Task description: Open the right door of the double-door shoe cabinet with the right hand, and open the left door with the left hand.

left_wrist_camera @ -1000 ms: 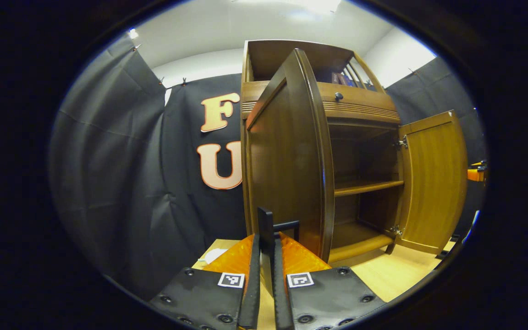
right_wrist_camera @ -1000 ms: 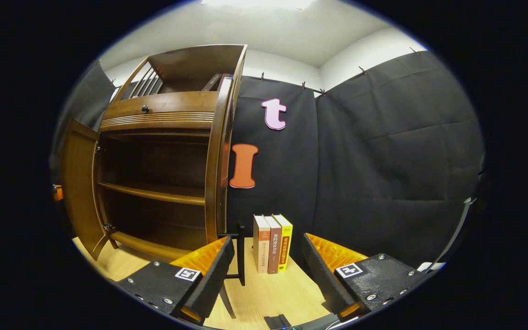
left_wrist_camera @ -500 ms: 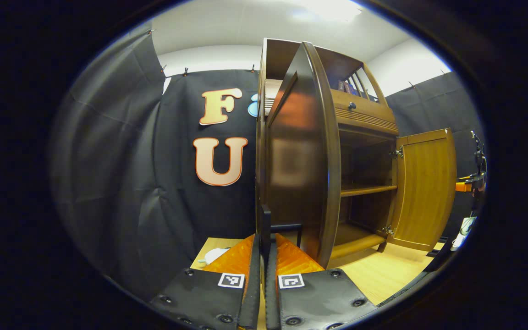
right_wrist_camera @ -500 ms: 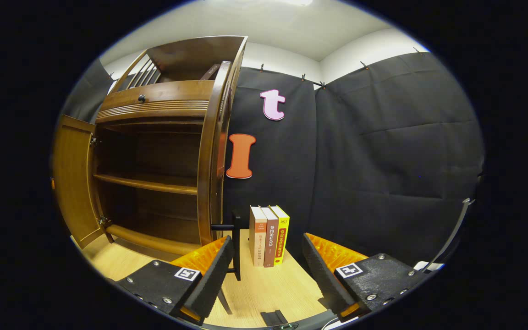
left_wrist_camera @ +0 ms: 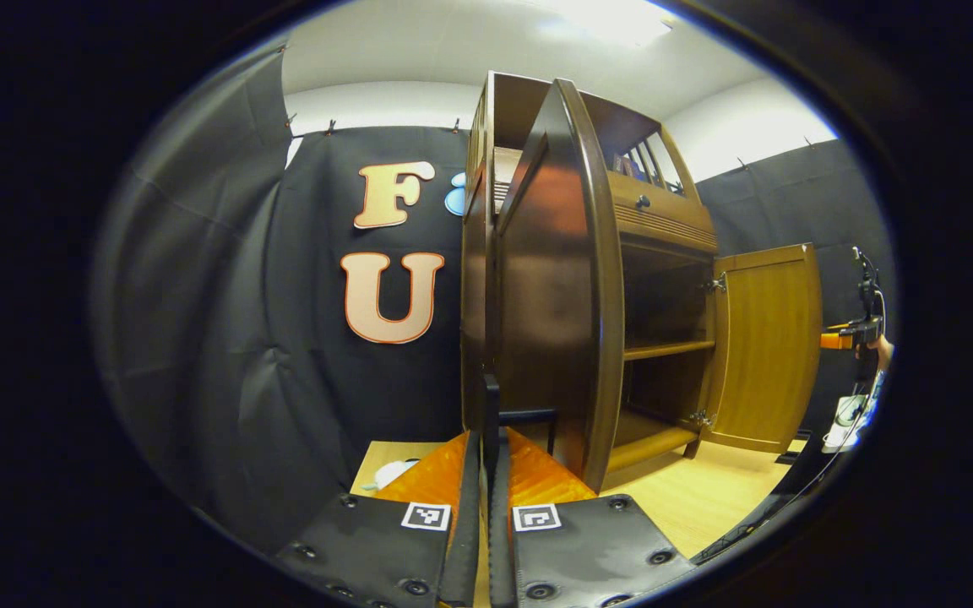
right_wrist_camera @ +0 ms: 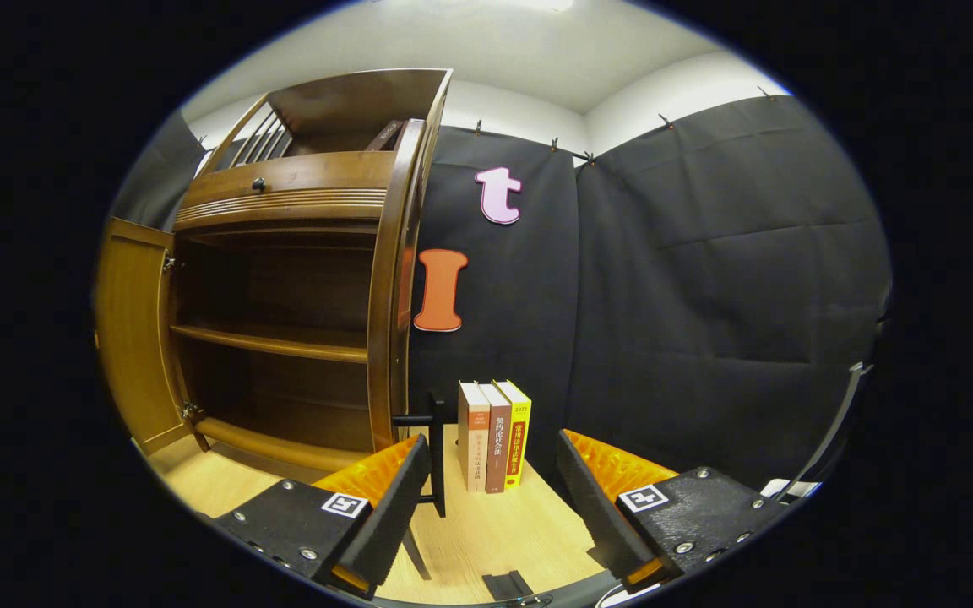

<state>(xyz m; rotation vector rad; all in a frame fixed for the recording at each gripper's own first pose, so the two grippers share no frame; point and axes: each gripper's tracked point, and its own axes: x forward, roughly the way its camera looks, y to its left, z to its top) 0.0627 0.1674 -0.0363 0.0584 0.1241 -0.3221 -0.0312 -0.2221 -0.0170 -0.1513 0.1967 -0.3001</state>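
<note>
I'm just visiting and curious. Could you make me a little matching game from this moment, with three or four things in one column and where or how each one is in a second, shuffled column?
Things:
1. left gripper
2. right gripper
3. three books
4. drawer knob

States or places:
A. standing upright on the table beside the cabinet
B. fingers spread apart, holding nothing
C. on the drawer front above the open shelves
D. fingers closed on the left door's dark handle

Pairs: 1-D, 2-B, 3-A, 4-C
</note>
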